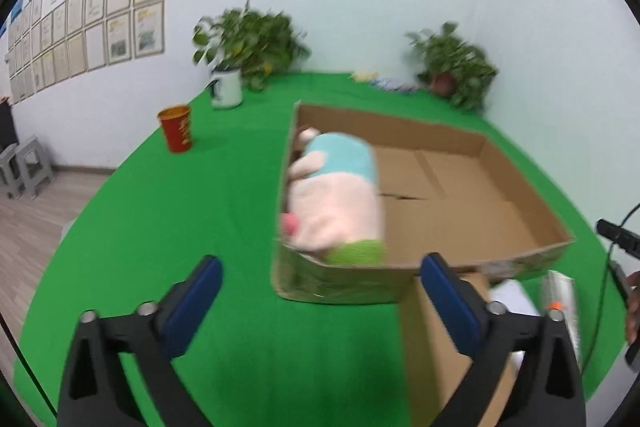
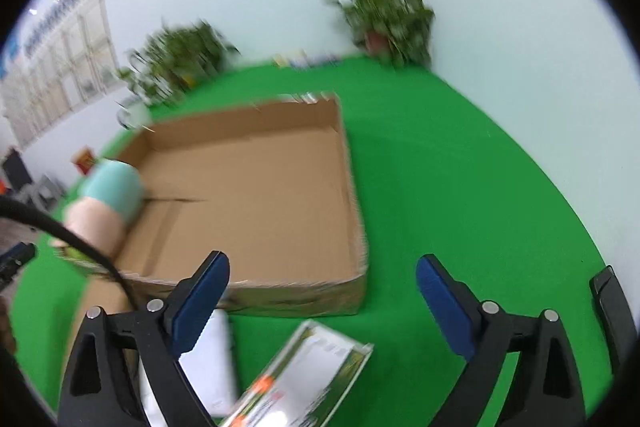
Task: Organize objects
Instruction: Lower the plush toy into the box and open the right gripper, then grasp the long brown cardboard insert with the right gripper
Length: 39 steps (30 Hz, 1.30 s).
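Observation:
A shallow open cardboard box [image 1: 460, 227] sits on the green table; it also shows in the right wrist view [image 2: 260, 195]. A pink, teal and green plush toy [image 1: 336, 195] lies inside along the box's left wall, also seen in the right wrist view [image 2: 108, 203]. My left gripper [image 1: 320, 303] is open and empty in front of the box. My right gripper [image 2: 322, 299] is open and empty above a white and green packet [image 2: 308, 375] and a white flat item [image 2: 212, 363] on the table.
A red cup [image 1: 176, 127], a white mug [image 1: 227, 87] and two potted plants [image 1: 248, 43] [image 1: 452, 67] stand at the table's far side. A flat cardboard piece [image 1: 432, 339] lies before the box. Small items [image 1: 384, 81] lie at the back. Grey stools [image 1: 24, 167] stand on the floor.

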Motion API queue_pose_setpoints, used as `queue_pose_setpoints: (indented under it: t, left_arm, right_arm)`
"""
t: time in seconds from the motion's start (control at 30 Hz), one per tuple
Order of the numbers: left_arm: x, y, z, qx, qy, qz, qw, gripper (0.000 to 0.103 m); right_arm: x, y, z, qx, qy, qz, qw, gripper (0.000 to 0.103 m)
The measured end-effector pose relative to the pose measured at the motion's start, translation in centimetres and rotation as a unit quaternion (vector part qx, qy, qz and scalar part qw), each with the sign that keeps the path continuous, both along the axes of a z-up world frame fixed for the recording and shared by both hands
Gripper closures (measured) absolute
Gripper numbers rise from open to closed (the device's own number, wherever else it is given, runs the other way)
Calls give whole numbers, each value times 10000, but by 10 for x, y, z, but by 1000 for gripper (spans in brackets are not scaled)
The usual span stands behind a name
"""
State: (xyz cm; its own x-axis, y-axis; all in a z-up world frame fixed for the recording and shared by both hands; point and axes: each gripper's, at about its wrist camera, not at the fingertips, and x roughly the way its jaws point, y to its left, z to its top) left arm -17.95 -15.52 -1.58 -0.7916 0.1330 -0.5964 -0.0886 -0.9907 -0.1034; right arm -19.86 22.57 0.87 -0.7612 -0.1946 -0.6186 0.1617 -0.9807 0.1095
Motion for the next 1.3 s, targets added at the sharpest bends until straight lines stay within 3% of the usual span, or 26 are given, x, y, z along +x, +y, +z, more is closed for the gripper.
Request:
queue_pose_setpoints:
  t: [0.2,0.33,0.5,0.77,0.9,1.1,1.2,1.3]
  left_arm:
    - [46,42,5,-18,83,-459,9989,1]
    - [65,59,2,148,17,-682,9976,1]
    - [78,74,-7,196,-169,-881,9958,1]
    - [79,87,-21,65,-280,-972,9948,1]
    - [77,88,-31,43,-394,-1005,9941,1]
    - [72,76,-46,268,-653,-1045,9920,1]
    - [70,64,-53,424,-823,-1057,9901,1]
    - [71,55,-64,756,-1152,-1237,9827,3]
  right_arm:
    - [55,-10,-8,-379,101,246,9989,1]
    - [88,-24,-20,-434,23,831,9956,1]
    - [119,-49,-35,-56,110,1679,9857,1]
    - [114,-41,-63,509,-259,660,9962,1]
    - [111,-42,-80,618,-427,708,9947,1]
    - [107,-15,-80,770,-404,328,9957,2]
    - [115,-9,-70,464,-312,641,9964,1]
    - [137,-28,-55,-89,-243,1616,9865,1]
